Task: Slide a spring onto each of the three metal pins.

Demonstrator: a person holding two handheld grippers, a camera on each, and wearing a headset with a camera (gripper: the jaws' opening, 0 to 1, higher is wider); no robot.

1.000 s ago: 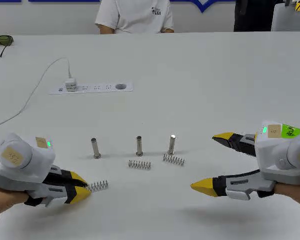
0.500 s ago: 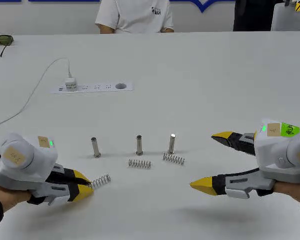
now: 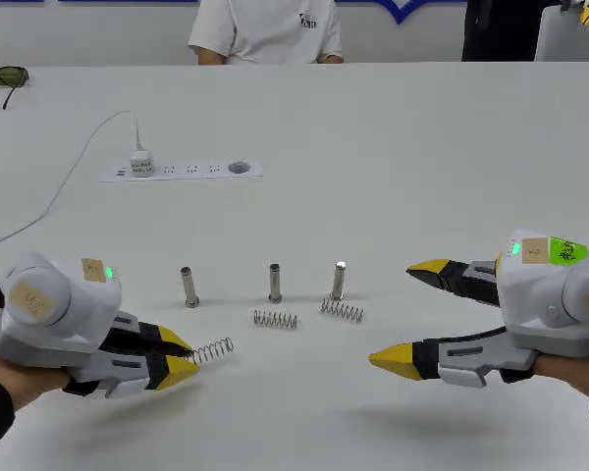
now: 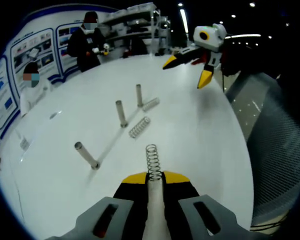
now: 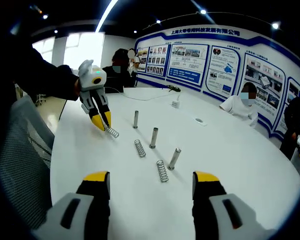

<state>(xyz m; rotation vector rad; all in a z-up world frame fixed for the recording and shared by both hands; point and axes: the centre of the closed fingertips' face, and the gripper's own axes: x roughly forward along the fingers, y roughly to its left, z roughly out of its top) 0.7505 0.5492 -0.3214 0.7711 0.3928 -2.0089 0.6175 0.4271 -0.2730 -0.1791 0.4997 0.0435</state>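
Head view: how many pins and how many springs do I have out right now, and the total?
Metal pins: 3
Springs: 3, two lying on the table, one in the left gripper
Total: 6

Table (image 3: 393, 177): white, smooth, matt, faint sheen. Pins (image 3: 275, 283): polished metal, bright tops. Spring (image 3: 213, 350) at left gripper (image 3: 185, 355) tips: thin bright metal wire; loose springs (image 3: 275, 319) same. Left gripper, right gripper (image 3: 393, 314): matt pale grey plastic shells, black jaws, smooth yellow tips. Power strip (image 3: 187, 172): white plastic.
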